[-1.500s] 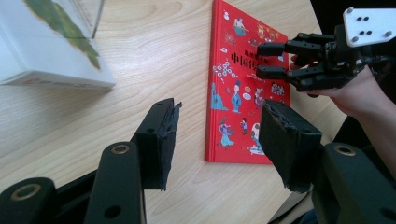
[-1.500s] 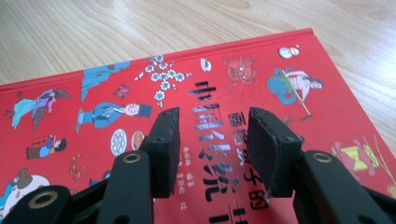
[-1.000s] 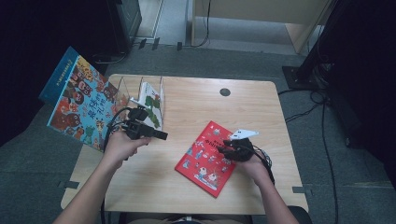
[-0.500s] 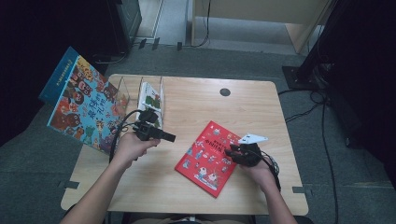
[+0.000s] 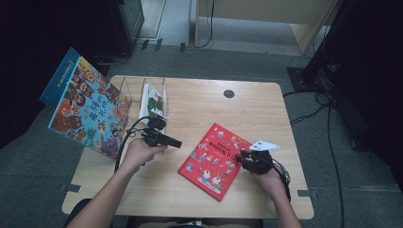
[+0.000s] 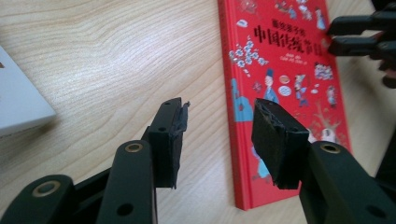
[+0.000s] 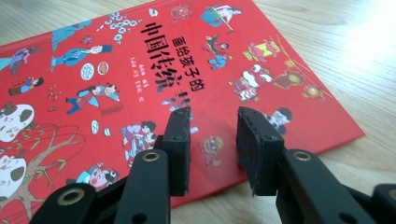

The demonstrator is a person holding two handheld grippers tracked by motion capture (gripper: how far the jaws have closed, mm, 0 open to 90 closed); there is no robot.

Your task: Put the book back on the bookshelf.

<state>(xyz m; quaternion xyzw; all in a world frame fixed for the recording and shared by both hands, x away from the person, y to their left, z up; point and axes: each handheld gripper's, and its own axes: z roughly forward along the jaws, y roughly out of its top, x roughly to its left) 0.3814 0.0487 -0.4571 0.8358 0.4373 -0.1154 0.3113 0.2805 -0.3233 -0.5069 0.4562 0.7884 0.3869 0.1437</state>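
Red book (image 5: 216,154) lying flat on tabletop (image 5: 199,109), ungrasped | left tool (image 6: 219,135) released, hovering beside spine | right tool (image 7: 212,144) released, hovering over cover edge | lift pending

We see the left gripper (image 6: 219,135) up close: two black jaws with ribbed dark pads (image 6: 275,140) and brass-ringed rivets at the joints. The right gripper (image 7: 212,144) is built alike, a grey three-cornered plate (image 5: 264,145) on top. Black cables (image 5: 124,142) trail off, and our forearms are bare, no sleeves
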